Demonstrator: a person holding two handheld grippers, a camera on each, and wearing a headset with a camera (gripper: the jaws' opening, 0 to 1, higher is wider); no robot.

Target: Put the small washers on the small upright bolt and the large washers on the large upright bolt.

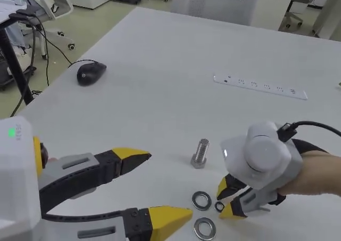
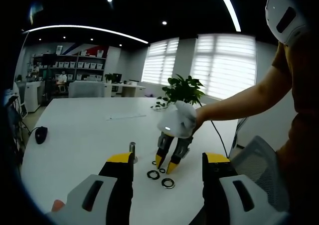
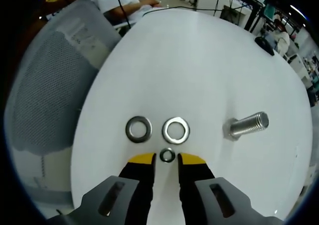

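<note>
A large steel bolt [image 1: 200, 153] stands upright, head down, on the white table [image 1: 160, 81]. Two large washers [image 1: 201, 200] [image 1: 204, 228] lie flat in front of it. Beside them lies a small washer [image 1: 219, 206]. My right gripper [image 1: 226, 200] is open and low over the table. In the right gripper view the small washer [image 3: 167, 155] sits between the yellow fingertips of that gripper [image 3: 167, 159], apart from both. Beyond it are the large washers [image 3: 138, 128] [image 3: 176, 130] and the bolt [image 3: 246, 124]. My left gripper [image 1: 154, 186] hangs open and empty at the lower left.
A black mouse [image 1: 90, 72] lies at the far left of the table and a white power strip [image 1: 260, 85] at the far right. A grey mesh chair [image 3: 50, 75] stands just past the table's near edge. A potted plant [image 2: 184, 90] stands behind the table.
</note>
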